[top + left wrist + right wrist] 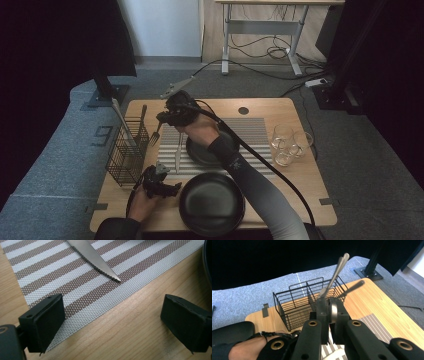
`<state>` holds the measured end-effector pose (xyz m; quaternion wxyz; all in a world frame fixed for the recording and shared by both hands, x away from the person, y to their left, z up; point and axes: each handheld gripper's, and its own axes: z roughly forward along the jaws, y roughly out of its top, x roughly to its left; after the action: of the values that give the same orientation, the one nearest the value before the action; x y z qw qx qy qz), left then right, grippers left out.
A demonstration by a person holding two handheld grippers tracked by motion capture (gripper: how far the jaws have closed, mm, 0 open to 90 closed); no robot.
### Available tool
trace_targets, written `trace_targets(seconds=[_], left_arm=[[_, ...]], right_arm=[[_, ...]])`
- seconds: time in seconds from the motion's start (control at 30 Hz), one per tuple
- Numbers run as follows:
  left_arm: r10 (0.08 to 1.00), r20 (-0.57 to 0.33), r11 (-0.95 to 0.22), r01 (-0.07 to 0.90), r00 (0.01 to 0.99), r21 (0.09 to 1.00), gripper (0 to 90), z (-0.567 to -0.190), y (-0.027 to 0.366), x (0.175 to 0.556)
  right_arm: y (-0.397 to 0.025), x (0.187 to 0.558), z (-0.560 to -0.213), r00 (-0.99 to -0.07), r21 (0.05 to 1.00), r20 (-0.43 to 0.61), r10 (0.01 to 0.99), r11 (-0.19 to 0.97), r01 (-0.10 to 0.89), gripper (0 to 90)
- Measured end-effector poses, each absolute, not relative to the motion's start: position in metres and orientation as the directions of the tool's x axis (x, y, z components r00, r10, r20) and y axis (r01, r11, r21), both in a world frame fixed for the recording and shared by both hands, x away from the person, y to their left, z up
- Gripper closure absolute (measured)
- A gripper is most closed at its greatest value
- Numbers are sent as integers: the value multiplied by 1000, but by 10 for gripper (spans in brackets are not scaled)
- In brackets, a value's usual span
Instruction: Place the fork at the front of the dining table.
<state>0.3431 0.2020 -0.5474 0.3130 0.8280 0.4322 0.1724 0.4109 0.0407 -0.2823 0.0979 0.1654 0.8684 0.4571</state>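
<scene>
My right gripper (pixel 166 119) hovers over the table's back left, just right of the wire cutlery basket (pixel 127 150), shut on a metal fork (pixel 155 134) whose tines hang down toward the basket. In the right gripper view the jaws (pixel 329 308) pinch the fork's handle (pixel 333 311), with the basket (pixel 297 302) beyond them. A serrated knife (pixel 178 151) lies on the striped placemat (pixel 255 127). My left gripper (pixel 169 189) rests low at the front left, open and holding nothing. In its own view the left gripper (pixel 112 317) spans bare wood, and the knife tip (pixel 100 263) lies ahead.
The basket holds several upright utensils (pixel 337 272). One black plate (pixel 212 204) sits at the table's front edge, another (pixel 197 154) on the placemat under my right forearm. Three glasses (pixel 287 145) stand at the right. A desk and cables lie on the floor beyond.
</scene>
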Motion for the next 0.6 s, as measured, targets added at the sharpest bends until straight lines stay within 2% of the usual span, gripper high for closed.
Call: trace_targets(seconds=[0.47,0.6], left_arm=[[831,-19,-387,602,556,698,87,-535,211,342],[815,-41,-379,585,578,717,97,-531,214,341]], right_arm=[[-6,412,-299,-906,832,12,424,498,244,859],[-19,411,-307,-901,834,31,433,485,262,858]])
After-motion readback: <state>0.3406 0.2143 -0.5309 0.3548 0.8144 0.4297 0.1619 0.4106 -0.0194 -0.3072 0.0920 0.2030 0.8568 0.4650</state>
